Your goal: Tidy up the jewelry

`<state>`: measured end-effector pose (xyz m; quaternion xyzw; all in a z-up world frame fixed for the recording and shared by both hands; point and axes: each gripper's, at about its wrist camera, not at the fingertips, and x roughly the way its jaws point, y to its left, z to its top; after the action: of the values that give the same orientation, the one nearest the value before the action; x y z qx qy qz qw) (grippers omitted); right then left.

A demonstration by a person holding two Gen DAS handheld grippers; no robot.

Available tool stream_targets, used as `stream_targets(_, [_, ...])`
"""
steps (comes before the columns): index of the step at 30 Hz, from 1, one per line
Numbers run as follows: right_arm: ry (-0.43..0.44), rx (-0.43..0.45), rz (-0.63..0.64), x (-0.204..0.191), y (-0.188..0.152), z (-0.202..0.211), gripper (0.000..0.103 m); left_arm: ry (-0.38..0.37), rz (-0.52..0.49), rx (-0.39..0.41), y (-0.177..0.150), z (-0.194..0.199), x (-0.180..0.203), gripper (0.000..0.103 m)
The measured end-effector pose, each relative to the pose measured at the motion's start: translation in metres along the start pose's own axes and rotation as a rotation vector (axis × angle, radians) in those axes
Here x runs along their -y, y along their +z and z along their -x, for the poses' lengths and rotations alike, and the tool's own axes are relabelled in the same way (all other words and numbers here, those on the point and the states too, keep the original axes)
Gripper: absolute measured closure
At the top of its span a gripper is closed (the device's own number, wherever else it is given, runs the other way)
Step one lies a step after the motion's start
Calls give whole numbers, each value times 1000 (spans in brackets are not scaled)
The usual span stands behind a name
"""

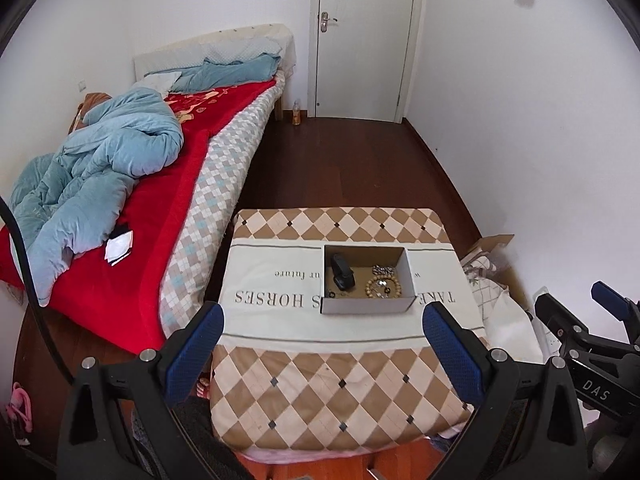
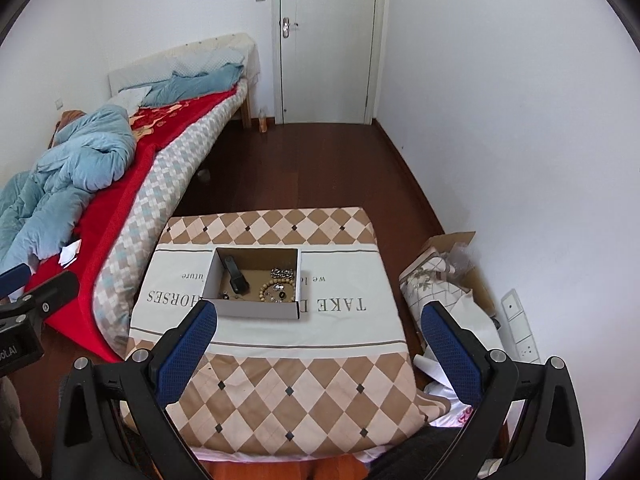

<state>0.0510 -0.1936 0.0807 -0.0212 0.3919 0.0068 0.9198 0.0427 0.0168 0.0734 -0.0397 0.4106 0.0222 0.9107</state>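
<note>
Left claw: we see our left claw [image 1: 323, 322] spread wide, nothing between its blue-padded fingers [image 1: 209, 330], hanging above the near half of the worktop.
Right claw: our right claw [image 2: 319, 322] is likewise wide apart and empty, to the right of the left one; its blue tip also shows at the right edge of the left wrist view.
Worktop: we note a low worktop under a tan-and-cream diamond-patterned cloth [image 1: 320, 384] with a pale printed band across its middle.
Box: an open, shallow white cardboard box with a brown floor [image 1: 367, 306] sits on that band, far of both claws and touching neither.
Jewelry: inside we count a black watch-like band [image 1: 342, 272] on the left, a ring of tan wooden beads [image 1: 380, 285] near right, and a small silvery bracelet [image 1: 383, 269] far right. Smaller pieces lie along the near wall; we cannot tell what they are.
Surroundings: a bed with a red blanket and a rumpled light-blue quilt [image 1: 100, 168] stands left of the worktop; a white door [image 1: 366, 36] is at the far wall.
</note>
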Motion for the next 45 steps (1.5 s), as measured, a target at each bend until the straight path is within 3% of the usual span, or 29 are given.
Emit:
stream_targets(10, [17, 10, -1, 2, 5, 21, 0, 2, 20, -10, 3, 6, -1, 1])
stream_targets(25, [-15, -44, 23, -4, 46, -42, 0, 83, 8, -17, 37, -41, 7, 1])
stream_targets(33, [-21, -85, 30, -6, 52, -71, 0, 86, 5, -50, 41, -60, 8, 1])
stream_targets(45, [-7, -104, 39, -8, 51, -78, 0, 81, 9, -64, 39, -67, 4, 1])
